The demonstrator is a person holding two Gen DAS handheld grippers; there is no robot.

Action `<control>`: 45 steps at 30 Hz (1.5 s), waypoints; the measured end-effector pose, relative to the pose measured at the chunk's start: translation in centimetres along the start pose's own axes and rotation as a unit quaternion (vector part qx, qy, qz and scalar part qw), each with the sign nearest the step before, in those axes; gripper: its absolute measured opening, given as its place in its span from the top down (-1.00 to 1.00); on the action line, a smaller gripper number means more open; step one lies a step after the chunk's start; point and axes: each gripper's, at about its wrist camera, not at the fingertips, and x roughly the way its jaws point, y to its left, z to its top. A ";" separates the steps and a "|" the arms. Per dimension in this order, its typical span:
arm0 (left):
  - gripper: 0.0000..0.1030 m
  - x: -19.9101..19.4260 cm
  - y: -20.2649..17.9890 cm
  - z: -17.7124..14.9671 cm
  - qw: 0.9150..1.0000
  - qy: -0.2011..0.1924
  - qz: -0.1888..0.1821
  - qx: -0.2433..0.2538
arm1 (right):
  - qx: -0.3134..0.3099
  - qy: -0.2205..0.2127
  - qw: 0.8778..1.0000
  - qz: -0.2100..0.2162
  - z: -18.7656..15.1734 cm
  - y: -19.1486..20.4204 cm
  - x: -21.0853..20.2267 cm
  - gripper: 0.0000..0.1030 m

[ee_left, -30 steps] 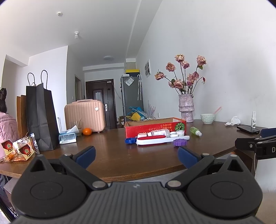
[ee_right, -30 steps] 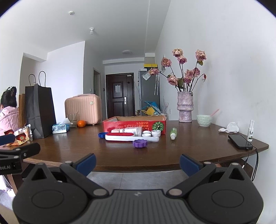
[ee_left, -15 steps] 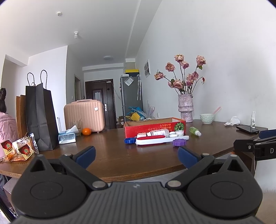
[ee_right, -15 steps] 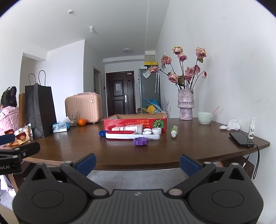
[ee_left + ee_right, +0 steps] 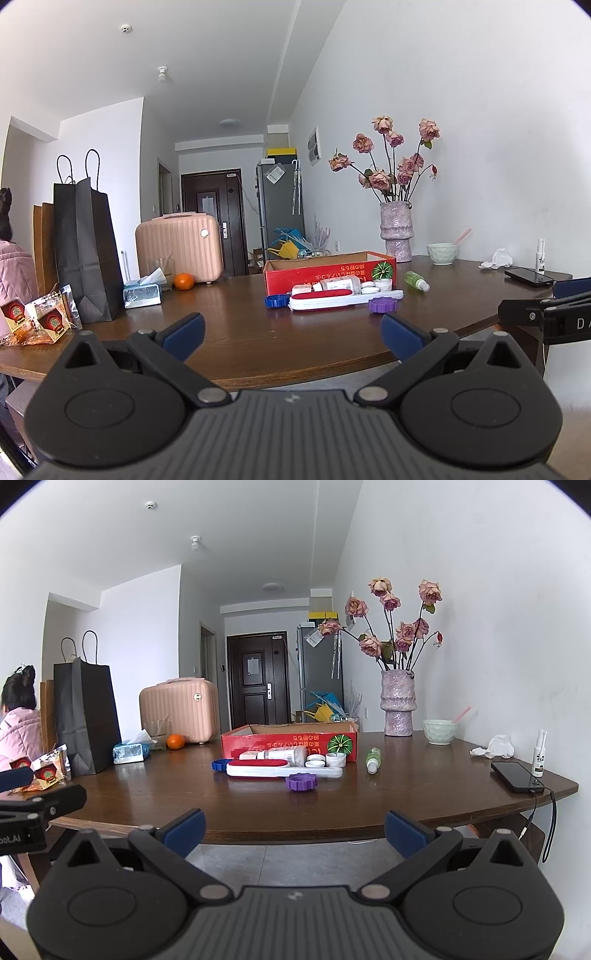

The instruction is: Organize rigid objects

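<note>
Left gripper [image 5: 291, 332]: matte black body with a ribbed, horizontally grooved centre plate bearing a small pale logo mark. Two large round housings, each with a raised circular disc. Angled black linkage arms, triangular cut-outs near the outer shoulders, silver rivets at the pivots. Fingers [image 5: 183, 332] capped with dark blue pads.

Right gripper [image 5: 294, 828]: same build; black ribbed plate, twin round housings, silver pivot pins, small grey screws on the upper links, blue-padded fingers [image 5: 405, 833].

Side profiles: the right unit seen from the left camera shows white lettering "D A" on black; the left unit seen from the right camera shows "oot.AI", with small silver screws.
</note>
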 end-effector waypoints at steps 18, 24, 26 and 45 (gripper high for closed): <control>-1.00 0.0 -0.1 0.0 1.000 0.000 0.000 0.000 | 0.000 0.000 1.000 0.002 -0.1 0.0 0.1 -1.00; -1.00 0.1 -0.1 0.0 1.000 0.000 0.000 0.000 | 0.000 0.000 1.000 0.002 -0.1 0.0 0.1 -1.00; -1.00 0.0 -0.1 0.0 1.000 0.000 0.000 0.000 | 0.000 0.000 1.000 0.002 -0.1 0.0 0.1 -1.00; -1.00 0.7 0.6 -0.1 1.000 0.008 0.018 -0.007 | -0.007 -0.002 1.000 0.002 -0.2 0.3 0.4 -1.00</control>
